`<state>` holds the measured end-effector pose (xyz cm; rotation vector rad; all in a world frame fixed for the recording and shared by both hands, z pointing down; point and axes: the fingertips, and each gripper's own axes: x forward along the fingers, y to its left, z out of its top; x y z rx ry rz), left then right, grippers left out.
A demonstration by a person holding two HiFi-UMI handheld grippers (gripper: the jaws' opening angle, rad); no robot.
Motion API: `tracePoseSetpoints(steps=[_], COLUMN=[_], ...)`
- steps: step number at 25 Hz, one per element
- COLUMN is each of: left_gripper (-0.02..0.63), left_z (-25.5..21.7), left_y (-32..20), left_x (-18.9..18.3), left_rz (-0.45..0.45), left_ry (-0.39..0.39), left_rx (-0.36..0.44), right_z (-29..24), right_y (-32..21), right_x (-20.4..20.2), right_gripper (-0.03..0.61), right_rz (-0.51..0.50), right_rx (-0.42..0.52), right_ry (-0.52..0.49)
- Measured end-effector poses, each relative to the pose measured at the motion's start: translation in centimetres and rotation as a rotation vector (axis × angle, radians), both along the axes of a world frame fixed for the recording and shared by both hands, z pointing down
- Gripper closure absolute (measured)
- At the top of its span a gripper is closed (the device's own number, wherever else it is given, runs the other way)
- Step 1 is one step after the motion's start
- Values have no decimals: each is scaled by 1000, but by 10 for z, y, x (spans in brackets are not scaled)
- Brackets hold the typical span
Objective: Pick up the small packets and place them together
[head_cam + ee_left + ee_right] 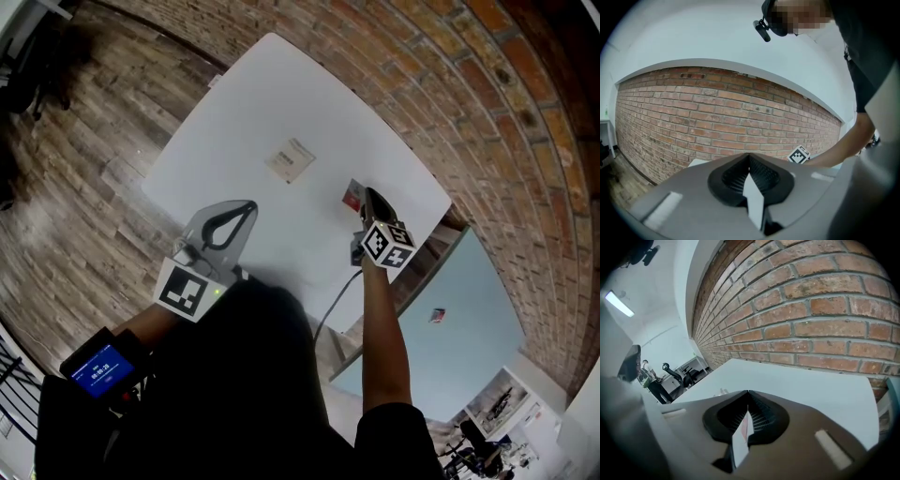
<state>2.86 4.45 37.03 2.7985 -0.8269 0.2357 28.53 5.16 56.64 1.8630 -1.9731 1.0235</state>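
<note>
A pale small packet [291,159] lies flat near the middle of the white table [253,94]. My right gripper [367,195] hovers over the table's right side, shut on a red and white packet [352,196]. In the right gripper view that packet [740,441] stands on edge between the closed jaws [748,397]. My left gripper [248,208] hangs above the table's near edge. In the left gripper view its jaws [749,159] are shut on a white packet [753,199]. The left gripper points up at the brick wall, so its view shows no table.
A brick wall [487,103] runs along the table's far side. Wooden floor [84,122] lies to the left. A pale blue table [469,300] with a small red item [438,315] stands at the lower right. A cable [333,305] trails from the right gripper.
</note>
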Motion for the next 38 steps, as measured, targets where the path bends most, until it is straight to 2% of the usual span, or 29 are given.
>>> tracePoseSetpoints(steps=[3, 7, 10, 16, 21, 22, 24, 26, 28, 30, 32, 35, 38], left_gripper=[614, 614, 614, 614, 614, 614, 614, 614, 614, 614, 614, 614, 614], left_z=[-1, -5, -4, 4, 8, 7, 5, 3, 3, 5, 8, 10, 13], left_y=[-11, -15, -23, -25, -29, -28, -26, -24, -23, -27, -31, -36, -44], left_x=[-20, -20, -35, -48, -59, -57, -51, -46, -46, -53, -59, -63, -69], left_rz=[-3, -6, -10, -21, -22, -20, -17, -10, 0, 12, 26, 39, 37], left_ry=[9, 12, 11, -12, -23, -23, -17, -13, -8, -5, -6, -7, -7], left_rx=[-1, -3, -3, -20, -24, -22, -16, -12, -15, -24, -27, -34, -49], right_z=[10, 23, 32, 61, 81, 83, 85, 82, 75, 70, 72, 87, 102], right_y=[-7, -6, -12, -7, 6, 10, 17, 22, 24, 20, 17, 18, 15], right_x=[-34, -41, -53, -47, -47, -44, -36, -29, -28, -43, -67, -91, -100], right_gripper=[574, 574, 574, 574, 572, 564, 496, 451, 435, 407, 405, 383, 373], right_rz=[8, 57, 111, 239, 297, 298, 290, 266, 192, 45, -125, -268, -296], right_rx=[-13, -25, -41, -88, -128, -132, -144, -153, -157, -163, -180, -232, -276], right_ry=[-20, -80, -130, -232, -237, -230, -203, -143, -17, 149, 272, 338, 328])
